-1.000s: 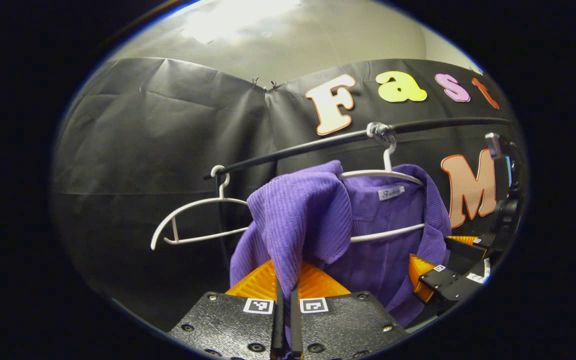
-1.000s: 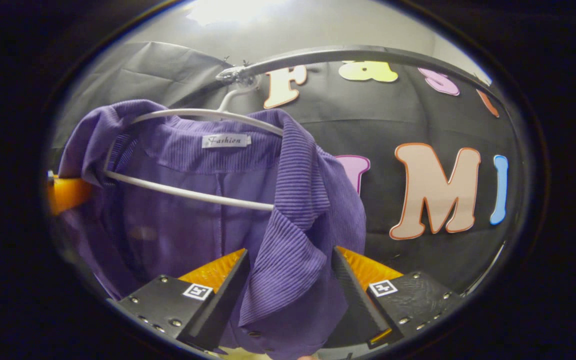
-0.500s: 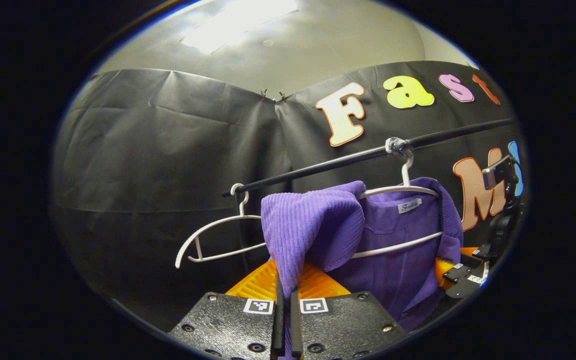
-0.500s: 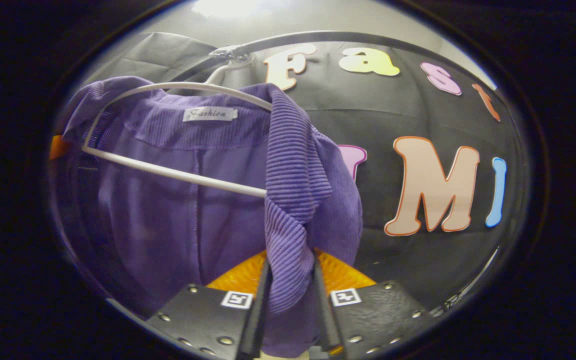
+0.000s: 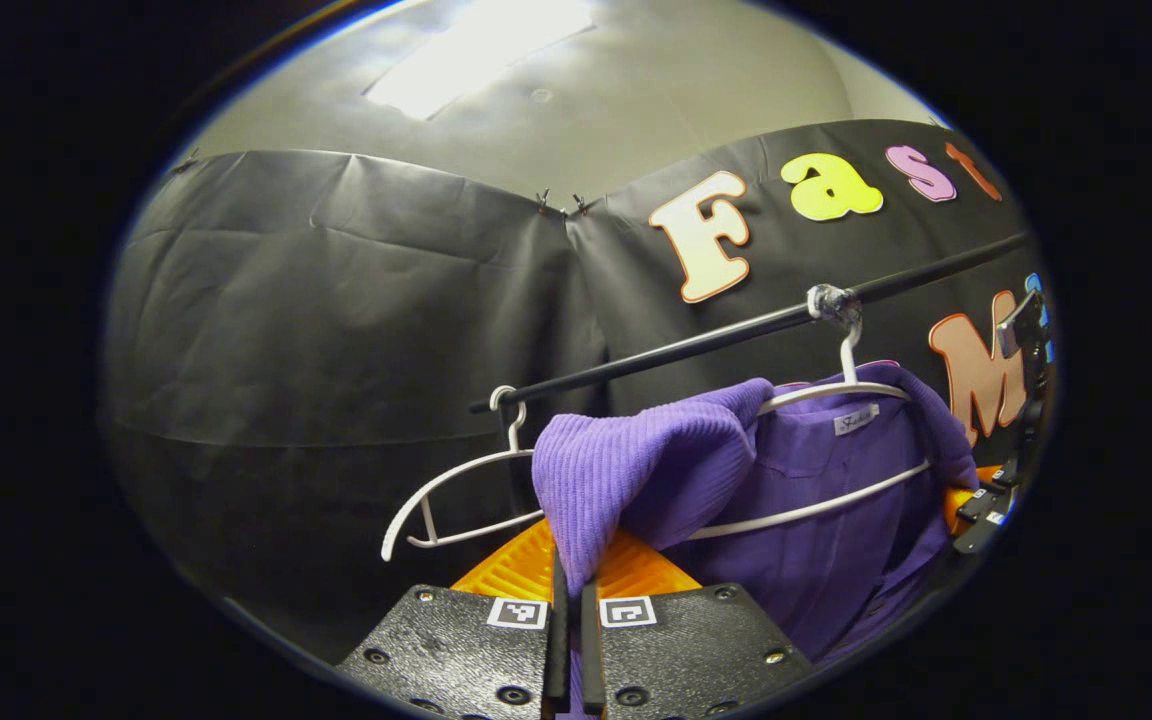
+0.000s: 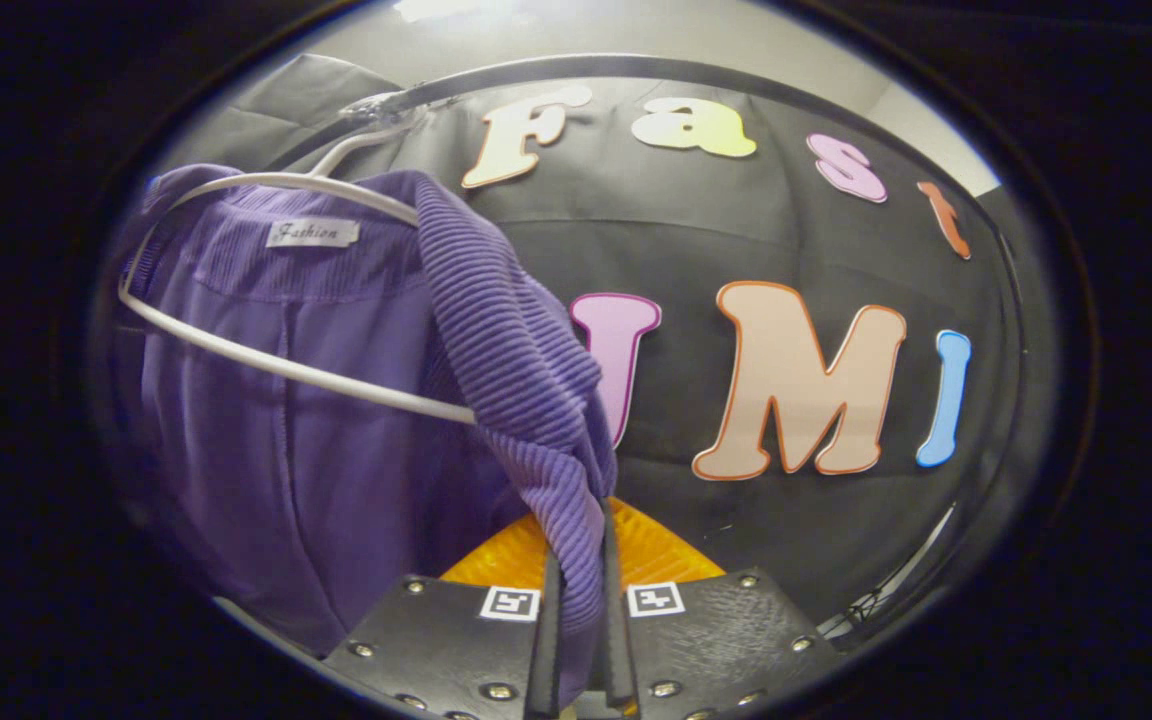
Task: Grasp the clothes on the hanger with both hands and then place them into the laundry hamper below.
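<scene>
Left tool (image 5: 570, 640): jaws narrow, both fingers pinching a fold of the purple garment (image 5: 816, 520) at its left shoulder.
Right tool (image 6: 578, 640): jaws narrow, both fingers pressing on the ribbed front edge of the garment; seen from the left gripper view it sits at the far right (image 5: 981, 515).
Garment: draped on a white hanger (image 5: 836, 400), collar tag facing out.
Rail (image 5: 736, 325): a black bar carrying 2 hangers; the second hanger (image 5: 456, 490) hangs bare, just left of the garment.
Room: black cloth wall (image 5: 336, 330) behind, pale ceiling (image 5: 536, 110) with a bright light above.
</scene>
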Available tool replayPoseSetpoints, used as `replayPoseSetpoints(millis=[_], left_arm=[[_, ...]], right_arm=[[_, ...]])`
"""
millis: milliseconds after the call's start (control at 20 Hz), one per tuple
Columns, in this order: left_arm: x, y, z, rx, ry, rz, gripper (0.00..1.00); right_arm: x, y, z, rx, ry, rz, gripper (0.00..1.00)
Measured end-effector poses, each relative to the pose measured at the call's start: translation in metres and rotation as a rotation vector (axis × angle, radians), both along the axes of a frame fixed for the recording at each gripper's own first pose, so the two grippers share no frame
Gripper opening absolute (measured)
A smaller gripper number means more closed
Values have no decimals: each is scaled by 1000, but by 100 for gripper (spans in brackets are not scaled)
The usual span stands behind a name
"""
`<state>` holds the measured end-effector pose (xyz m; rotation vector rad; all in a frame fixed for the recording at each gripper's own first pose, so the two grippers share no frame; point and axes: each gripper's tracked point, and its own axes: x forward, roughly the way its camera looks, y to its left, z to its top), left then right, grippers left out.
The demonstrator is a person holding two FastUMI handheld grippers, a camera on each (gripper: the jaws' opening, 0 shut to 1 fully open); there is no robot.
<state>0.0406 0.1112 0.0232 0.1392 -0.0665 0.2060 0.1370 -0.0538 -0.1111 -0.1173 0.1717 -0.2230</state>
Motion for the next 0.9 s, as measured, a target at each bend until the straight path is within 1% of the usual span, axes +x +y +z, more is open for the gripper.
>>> replayPoseSetpoints(millis=[150, 200, 250, 300, 450, 500, 550, 600, 650, 800, 850, 900], left_arm=[[5, 7, 8, 14, -18, 14, 5], [7, 10, 11, 24, -27, 17, 2], [9, 13, 13, 33, -33, 21, 2], [10, 15, 16, 41, -40, 23, 5], [18, 21, 21, 53, -53, 29, 5], [19, 24, 23, 56, -61, 29, 7], [21, 26, 26, 62, -67, 31, 7], [22, 29, 28, 71, -75, 32, 5], [25, 31, 30, 80, -82, 33, 5], [30, 34, 33, 104, -93, 30, 5], [33, 35, 32, 104, -91, 30, 2], [34, 36, 31, 106, -91, 33, 7]], right_arm=[[4, -17, 11, -7, -30, -32, 17], [7, -22, 15, -7, -37, -41, 18], [7, -27, 19, -7, -47, -49, 13], [10, -31, 23, -9, -53, -54, 18], [17, -38, 30, -7, -72, -57, 18], [18, -39, 32, 0, -77, -59, 18], [21, -41, 33, 9, -82, -61, 18], [23, -42, 34, 17, -84, -63, 22], [26, -42, 33, 23, -85, -62, 17], [33, -43, 33, 26, -88, -62, 18], [36, -42, 32, 34, -89, -62, 18], [38, -42, 33, 44, -91, -63, 18]])
